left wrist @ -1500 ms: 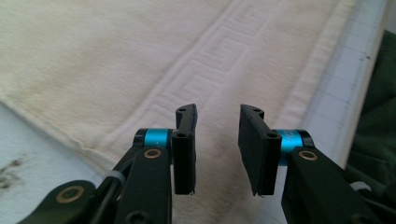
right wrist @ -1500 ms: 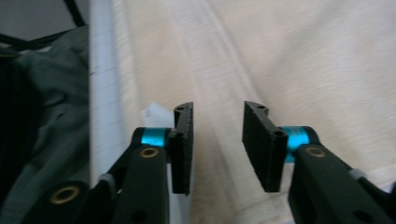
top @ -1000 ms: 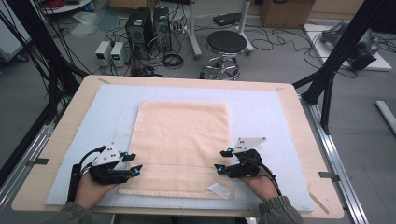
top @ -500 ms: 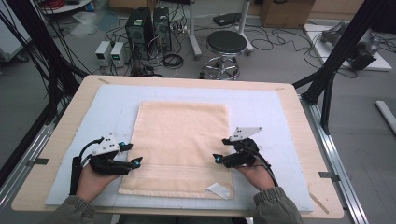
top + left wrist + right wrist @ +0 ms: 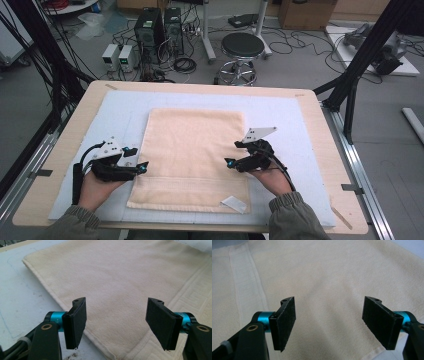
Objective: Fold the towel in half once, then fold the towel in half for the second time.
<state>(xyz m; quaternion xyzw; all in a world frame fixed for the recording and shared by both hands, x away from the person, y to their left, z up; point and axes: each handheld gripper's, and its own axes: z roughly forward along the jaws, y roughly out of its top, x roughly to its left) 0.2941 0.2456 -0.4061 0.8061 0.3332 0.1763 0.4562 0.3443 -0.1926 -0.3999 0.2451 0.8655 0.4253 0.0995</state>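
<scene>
The fingers (image 5: 75,325) of the left gripper (image 5: 142,166) and the fingers (image 5: 284,323) of the right gripper (image 5: 229,163) have just been opening and now stand wide apart with nothing between them, each poised over a side edge of the cream towel (image 5: 192,150). The towel lies flat in the middle of the pale mat (image 5: 300,150) on the tabletop (image 5: 325,125), its banded hem nearest the person, a small white tag (image 5: 234,203) at its near right corner. It looks soft, light and limp, so it would sag when lifted; pinching the hemmed edges or corners seems the surest hold.
</scene>
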